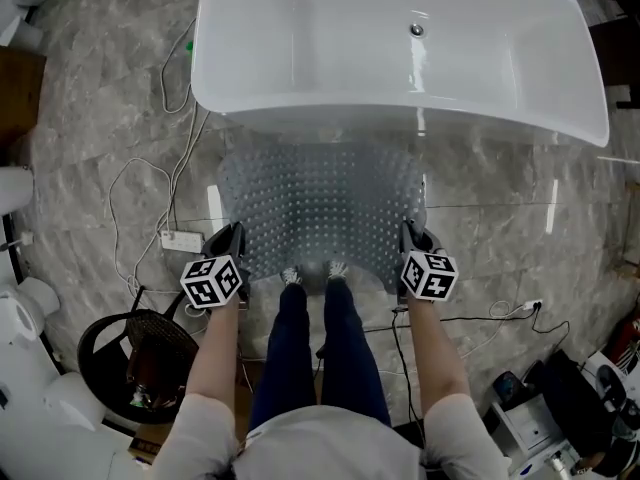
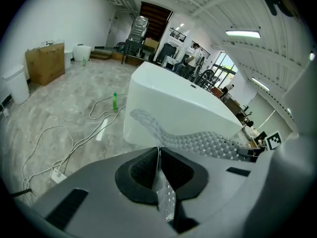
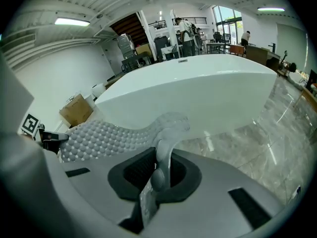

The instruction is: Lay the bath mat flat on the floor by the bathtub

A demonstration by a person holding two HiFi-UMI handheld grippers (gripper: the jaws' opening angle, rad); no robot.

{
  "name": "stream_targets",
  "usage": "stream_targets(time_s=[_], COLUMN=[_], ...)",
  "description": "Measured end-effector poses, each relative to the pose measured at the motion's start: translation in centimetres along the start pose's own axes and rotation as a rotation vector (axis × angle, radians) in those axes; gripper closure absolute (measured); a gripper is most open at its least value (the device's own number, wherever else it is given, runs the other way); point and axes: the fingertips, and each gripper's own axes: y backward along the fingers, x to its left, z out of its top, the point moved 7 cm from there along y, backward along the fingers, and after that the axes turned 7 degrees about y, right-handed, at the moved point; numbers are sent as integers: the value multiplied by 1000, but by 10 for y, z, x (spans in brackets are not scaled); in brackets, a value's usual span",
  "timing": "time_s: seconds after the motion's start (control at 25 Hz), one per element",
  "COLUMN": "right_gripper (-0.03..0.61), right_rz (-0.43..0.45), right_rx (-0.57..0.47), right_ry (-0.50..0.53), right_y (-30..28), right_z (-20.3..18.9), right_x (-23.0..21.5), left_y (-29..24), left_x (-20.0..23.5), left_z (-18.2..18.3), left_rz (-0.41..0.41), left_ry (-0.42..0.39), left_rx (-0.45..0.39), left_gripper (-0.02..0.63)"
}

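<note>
A translucent grey bath mat (image 1: 320, 208) studded with bumps hangs stretched between my two grippers, in front of the white bathtub (image 1: 400, 43). My left gripper (image 1: 228, 240) is shut on the mat's near left corner, and the mat's edge (image 2: 161, 182) is pinched between its jaws. My right gripper (image 1: 411, 236) is shut on the near right corner (image 3: 161, 162). The mat's far edge sags toward the floor at the tub's base. In both gripper views the mat (image 2: 198, 140) (image 3: 109, 135) bows away toward the tub.
Marble floor (image 1: 520, 228) surrounds the tub. White cables and a power strip (image 1: 180, 238) lie at the left, a black round stool (image 1: 140, 353) at the near left, and black cables and gear (image 1: 540, 398) at the near right. The person's legs (image 1: 320, 338) stand just behind the mat.
</note>
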Motion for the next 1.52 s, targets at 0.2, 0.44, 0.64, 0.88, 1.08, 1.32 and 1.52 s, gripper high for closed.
stream_targets(time_s=[0.2, 0.44, 0.64, 0.88, 1.08, 1.32, 1.52], right_gripper=[537, 537, 537, 537, 537, 537, 537], right_rz=[-22, -17, -15, -23, -33, -46, -51], right_rx=[26, 56, 74, 92, 115, 115, 124], right_ry=[20, 13, 20, 25, 65, 86, 64], right_y=[-36, -72, -103, -139, -173, -214, -249], right_z=[-15, -39, -55, -72, -86, -99, -114], right_x=[-13, -27, -32, -38, -43, -54, -60], left_y=[-36, -74, -99, -130, -159, -195, -224], left_x=[20, 32, 54, 84, 105, 127, 146], left_z=[-10, -33, -48, -55, -65, -82, -100], left_rz=[14, 29, 37, 48, 44, 49, 63], left_ry=[2, -3, 0, 8, 17, 31, 56], left_rx=[18, 41, 55, 58, 55, 59, 48], left_gripper=[571, 571, 571, 571, 569, 569, 569])
